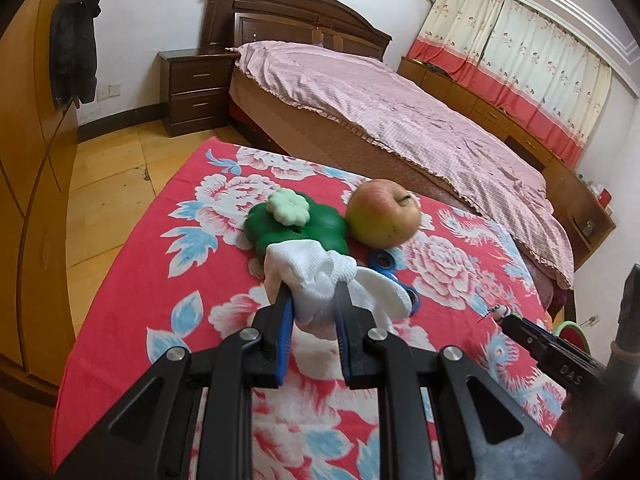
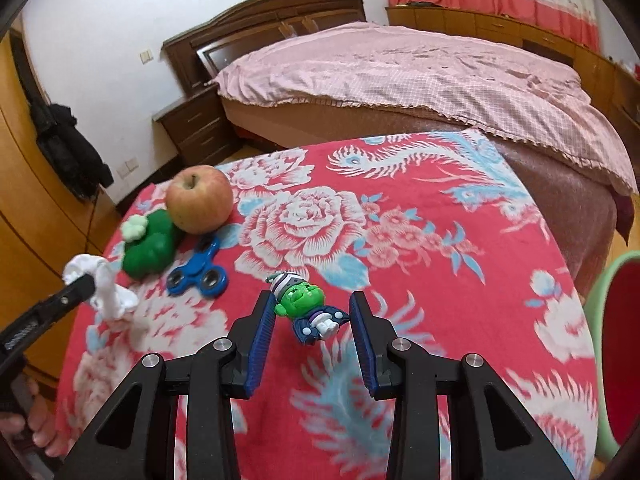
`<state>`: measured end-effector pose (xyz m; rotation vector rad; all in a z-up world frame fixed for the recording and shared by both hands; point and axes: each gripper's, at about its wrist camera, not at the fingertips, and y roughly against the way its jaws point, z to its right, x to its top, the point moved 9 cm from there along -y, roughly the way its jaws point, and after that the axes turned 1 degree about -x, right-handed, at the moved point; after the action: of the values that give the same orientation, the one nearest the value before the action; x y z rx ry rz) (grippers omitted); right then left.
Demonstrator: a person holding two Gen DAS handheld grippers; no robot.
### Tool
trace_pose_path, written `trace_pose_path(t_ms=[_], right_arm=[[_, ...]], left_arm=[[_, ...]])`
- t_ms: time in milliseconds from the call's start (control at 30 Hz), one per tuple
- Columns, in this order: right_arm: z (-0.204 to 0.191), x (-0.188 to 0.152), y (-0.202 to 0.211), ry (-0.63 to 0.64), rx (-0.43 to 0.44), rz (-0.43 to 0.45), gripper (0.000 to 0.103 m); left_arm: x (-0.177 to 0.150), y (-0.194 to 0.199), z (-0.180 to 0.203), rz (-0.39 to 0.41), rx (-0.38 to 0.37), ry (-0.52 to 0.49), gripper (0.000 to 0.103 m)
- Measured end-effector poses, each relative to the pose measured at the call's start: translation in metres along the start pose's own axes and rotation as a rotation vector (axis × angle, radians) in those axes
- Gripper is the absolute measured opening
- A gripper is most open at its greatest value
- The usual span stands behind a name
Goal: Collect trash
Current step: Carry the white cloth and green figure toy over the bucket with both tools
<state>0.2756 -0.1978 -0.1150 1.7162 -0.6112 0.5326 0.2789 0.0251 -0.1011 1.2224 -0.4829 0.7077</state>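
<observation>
My left tongs (image 1: 310, 300) are clamped on a crumpled white tissue (image 1: 316, 280), held just above the red flowered cloth of the worktop (image 1: 132, 280); part of the tissue hangs down to the right of the blue pads. Through the left camera I see a green clover-shaped toy (image 1: 296, 224) just beyond the tissue, an apple (image 1: 382, 214) touching its right side, and only a sliver of a blue spinner (image 1: 384, 264) behind the tissue. The right camera shows that spinner (image 2: 198, 272) whole, lying flat beside the green toy (image 2: 150, 246), with the apple (image 2: 199, 199) behind. My right tongs (image 2: 312, 320) stand apart, with a small green-faced figure (image 2: 308, 306) lying on the cloth between the pads, its head just beside the left pad; the left camera catches only a tiny bit of this figure (image 1: 498, 312) at the tip of the right tongs. A bed (image 2: 400, 72) with a pink cover stands behind the worktop, and a red-and-green bin (image 2: 616, 344) shows at the right edge of the right view.
</observation>
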Motion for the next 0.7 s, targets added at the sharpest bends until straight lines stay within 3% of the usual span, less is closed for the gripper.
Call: trace_pose_path(t_ms=[700], right_arm=[[0.037, -0.039, 0.112, -0.139, 0.016, 0.126, 0.039]], left_arm=[[-0.034, 0.051, 0.062, -0.006, -0.106, -0.082, 0.019]])
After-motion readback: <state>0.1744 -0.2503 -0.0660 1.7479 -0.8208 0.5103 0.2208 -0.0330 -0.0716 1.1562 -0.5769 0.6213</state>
